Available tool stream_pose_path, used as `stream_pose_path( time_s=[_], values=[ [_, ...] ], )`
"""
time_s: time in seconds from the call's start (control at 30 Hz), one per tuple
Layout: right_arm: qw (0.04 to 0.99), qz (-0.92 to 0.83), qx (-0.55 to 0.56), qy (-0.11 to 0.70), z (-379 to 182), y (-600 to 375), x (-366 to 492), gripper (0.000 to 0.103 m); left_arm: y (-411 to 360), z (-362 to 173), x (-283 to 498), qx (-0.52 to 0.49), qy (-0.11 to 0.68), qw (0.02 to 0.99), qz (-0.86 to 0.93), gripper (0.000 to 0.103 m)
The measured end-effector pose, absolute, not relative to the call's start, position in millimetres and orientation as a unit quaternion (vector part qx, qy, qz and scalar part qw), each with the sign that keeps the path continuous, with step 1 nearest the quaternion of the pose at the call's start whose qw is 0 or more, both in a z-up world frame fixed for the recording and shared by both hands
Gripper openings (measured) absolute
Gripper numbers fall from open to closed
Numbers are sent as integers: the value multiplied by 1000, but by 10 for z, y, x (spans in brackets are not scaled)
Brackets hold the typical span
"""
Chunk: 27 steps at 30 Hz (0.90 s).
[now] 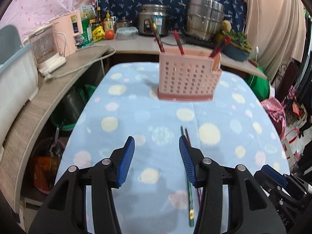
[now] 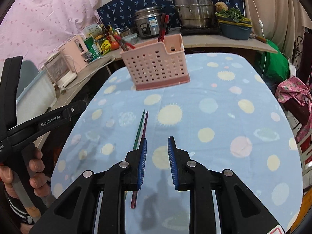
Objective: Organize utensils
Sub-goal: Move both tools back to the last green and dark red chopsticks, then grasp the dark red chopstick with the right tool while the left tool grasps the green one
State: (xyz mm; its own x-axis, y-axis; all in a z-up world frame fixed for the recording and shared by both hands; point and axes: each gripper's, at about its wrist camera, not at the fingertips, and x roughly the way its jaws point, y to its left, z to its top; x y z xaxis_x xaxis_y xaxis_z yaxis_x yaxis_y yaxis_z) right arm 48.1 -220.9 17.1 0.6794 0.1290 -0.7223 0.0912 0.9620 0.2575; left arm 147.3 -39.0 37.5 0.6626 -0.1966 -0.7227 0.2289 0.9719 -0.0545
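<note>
A pink perforated utensil basket (image 1: 187, 77) stands on the far part of the blue dotted tablecloth (image 1: 136, 117) and holds several red chopsticks (image 1: 179, 42); it also shows in the right wrist view (image 2: 158, 66). A green chopstick (image 1: 189, 195) and a dark purple chopstick (image 2: 144, 124) lie side by side on the cloth. My left gripper (image 1: 157, 142) is open and empty, its right finger just over the pair. My right gripper (image 2: 157, 142) is open and empty, its left finger over the pair, the green one (image 2: 139, 129) running ahead.
A counter (image 1: 58, 74) runs along the left and back with a pink kettle (image 1: 66, 35), bottles, a rice cooker (image 1: 154, 21) and a steel steamer pot (image 1: 204, 19). A bowl of greens (image 2: 234, 25) sits back right. The table drops off at both sides.
</note>
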Motion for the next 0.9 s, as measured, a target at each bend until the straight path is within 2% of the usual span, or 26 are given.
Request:
stream_pose_path(
  time_s=[0.4,0.77,0.9],
  values=[
    [879,43,114,461,-427,-1784,236,23,-322,-213,1071,34,450,885,-116,45],
    [867,57,104,484,-638,-1594,290,23,-231,-438,964,40,478,871,-105,45],
    [868,53,100,483,-668,-1575,311,22,-240,-473,949,42,481,869,-107,50]
  ],
)
